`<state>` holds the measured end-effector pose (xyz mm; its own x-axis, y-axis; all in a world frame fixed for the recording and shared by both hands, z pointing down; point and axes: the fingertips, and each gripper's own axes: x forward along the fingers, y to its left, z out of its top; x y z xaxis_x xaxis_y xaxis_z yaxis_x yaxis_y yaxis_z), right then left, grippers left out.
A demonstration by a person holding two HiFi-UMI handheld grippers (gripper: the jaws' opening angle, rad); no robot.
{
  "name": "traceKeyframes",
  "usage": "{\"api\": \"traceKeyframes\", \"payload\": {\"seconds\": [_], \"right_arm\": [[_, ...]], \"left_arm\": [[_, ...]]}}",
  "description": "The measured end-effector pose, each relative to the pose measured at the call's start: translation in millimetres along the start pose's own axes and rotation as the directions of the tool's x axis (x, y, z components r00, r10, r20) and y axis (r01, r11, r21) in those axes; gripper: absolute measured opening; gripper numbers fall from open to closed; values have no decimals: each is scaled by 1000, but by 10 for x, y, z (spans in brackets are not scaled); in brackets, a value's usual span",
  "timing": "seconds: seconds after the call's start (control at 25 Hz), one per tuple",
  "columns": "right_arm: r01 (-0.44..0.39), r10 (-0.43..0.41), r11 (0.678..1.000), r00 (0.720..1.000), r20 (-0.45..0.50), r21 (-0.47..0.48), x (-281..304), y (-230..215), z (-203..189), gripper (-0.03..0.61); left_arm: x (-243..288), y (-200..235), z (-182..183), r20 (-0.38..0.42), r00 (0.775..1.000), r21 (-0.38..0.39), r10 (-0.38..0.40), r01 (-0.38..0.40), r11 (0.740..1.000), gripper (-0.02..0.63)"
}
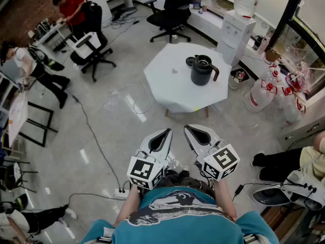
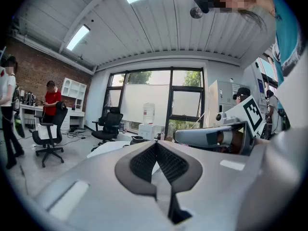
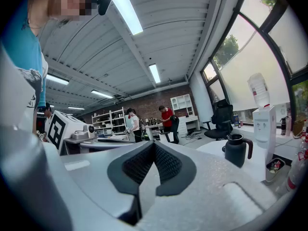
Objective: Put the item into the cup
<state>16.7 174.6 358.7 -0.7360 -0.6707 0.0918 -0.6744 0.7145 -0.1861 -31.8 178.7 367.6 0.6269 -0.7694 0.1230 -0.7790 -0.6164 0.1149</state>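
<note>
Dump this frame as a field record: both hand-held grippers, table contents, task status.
left hand-held gripper: shut, empty, held close to the person's chest
right hand-held gripper: shut, empty, beside the left one
table: white, ahead of the person, clear of both grippers
cup: dark, handled, upright on the table
lid: off, lying next to the cup
small item: pale, on the table, left of the cup in the head view; too small to identify
task status: not started, small item untouched

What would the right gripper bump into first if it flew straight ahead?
Probably nothing close. The right gripper points level, above the white many-sided table, left of the black handled jug. Far off stands a person in red, though depth is unclear.
</note>
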Motion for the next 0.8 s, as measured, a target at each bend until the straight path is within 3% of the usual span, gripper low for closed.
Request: {"api": "traceKeyframes", "payload": {"seconds": [0.8], "right_arm": [[49, -49, 998, 999, -8, 31, 92, 88, -174, 2]], "left_arm": [[-95, 159, -121, -29, 999, -30, -26, 25, 999, 20]]}}
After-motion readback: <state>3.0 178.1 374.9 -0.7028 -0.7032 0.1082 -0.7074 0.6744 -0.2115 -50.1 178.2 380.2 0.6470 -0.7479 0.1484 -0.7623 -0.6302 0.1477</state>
